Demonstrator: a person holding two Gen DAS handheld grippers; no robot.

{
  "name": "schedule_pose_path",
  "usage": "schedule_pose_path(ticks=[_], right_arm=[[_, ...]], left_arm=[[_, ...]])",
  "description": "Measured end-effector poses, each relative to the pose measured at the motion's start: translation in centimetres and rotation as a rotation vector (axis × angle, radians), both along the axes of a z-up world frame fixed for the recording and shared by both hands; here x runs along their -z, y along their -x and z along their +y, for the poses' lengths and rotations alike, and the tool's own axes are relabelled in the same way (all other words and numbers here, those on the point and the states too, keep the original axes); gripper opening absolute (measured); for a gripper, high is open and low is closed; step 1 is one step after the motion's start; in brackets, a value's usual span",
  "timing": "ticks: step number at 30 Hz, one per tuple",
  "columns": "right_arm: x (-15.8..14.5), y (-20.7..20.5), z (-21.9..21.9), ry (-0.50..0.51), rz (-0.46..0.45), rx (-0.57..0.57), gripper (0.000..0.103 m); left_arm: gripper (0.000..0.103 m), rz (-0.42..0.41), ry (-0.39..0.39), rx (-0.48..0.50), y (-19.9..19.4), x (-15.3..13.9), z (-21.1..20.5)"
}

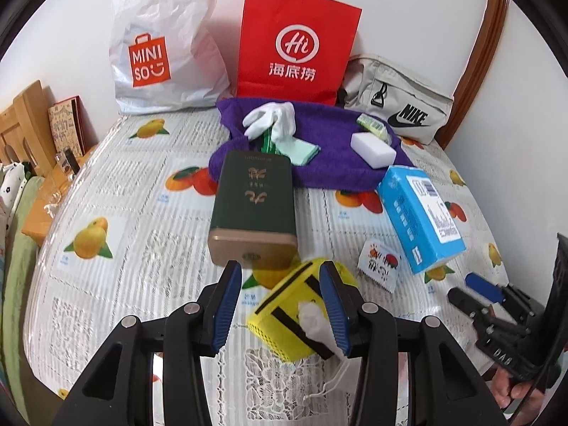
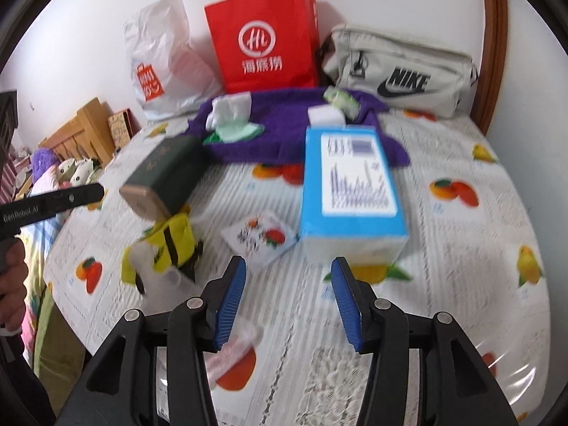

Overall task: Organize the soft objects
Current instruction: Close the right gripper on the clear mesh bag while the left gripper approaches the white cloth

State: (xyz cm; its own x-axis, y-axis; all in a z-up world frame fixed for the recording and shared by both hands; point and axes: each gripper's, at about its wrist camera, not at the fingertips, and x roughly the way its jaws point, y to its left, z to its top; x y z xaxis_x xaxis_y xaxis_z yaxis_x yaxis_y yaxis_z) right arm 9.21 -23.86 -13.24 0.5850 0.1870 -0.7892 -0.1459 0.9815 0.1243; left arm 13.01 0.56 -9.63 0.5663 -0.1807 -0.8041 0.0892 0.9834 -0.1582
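Purple towel (image 1: 319,163), fruit-print tablecloth (image 1: 124,213)

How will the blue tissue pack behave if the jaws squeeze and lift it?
The blue tissue pack looks like a soft wrapped block, so it would probably dent under pressure. It seems light for its bulk. The glossy wrap may slip, and it lies flat, so rolling is unlikely.

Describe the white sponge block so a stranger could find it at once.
Start at the red paper bag standing against the back wall; a purple towel lies spread on the table before it. The white sponge block sits on the towel's right side. It is the only plain white brick there, unlike the floppy white gloves to its left.
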Motion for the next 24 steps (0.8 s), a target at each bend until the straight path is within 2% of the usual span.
schedule_pose_path(ticks=[8, 12, 15, 17, 19, 24], right_arm=[[3.2, 1.2, 2.5, -0.001, 0.050, -0.083, 0.050], [4.3, 1.9, 4.4, -0.009, 0.053, -0.147, 0.057], [5.0, 2.3, 5.8, -0.019, 0.059, -0.190, 0.057], [5.3, 2.5, 6.5, -0.019, 0.064, -0.210, 0.061], [5.5, 2.8, 7.2, -0.016, 0.065, -0.228, 0.070], [5.9, 3.1, 8.5, 0.013, 0.059, -0.260, 0.077]], left_arm=[[0.043, 0.038, 0.011, -0.009, 0.8, 2.3, 0.6], [0.043, 0.051, 0.016, -0.011, 1.0, 3.0, 1.0], [0.043, 0.064, 0.016, -0.014, 1.0, 3.6, 1.4], [0.043, 0.067, 0.024, -0.015, 1.0, 3.8, 1.7], [0.043, 0.069, 0.032, -0.015, 1.1, 3.9, 2.0], [0.043, 0.068, 0.044, -0.005, 1.1, 4.1, 2.1]])
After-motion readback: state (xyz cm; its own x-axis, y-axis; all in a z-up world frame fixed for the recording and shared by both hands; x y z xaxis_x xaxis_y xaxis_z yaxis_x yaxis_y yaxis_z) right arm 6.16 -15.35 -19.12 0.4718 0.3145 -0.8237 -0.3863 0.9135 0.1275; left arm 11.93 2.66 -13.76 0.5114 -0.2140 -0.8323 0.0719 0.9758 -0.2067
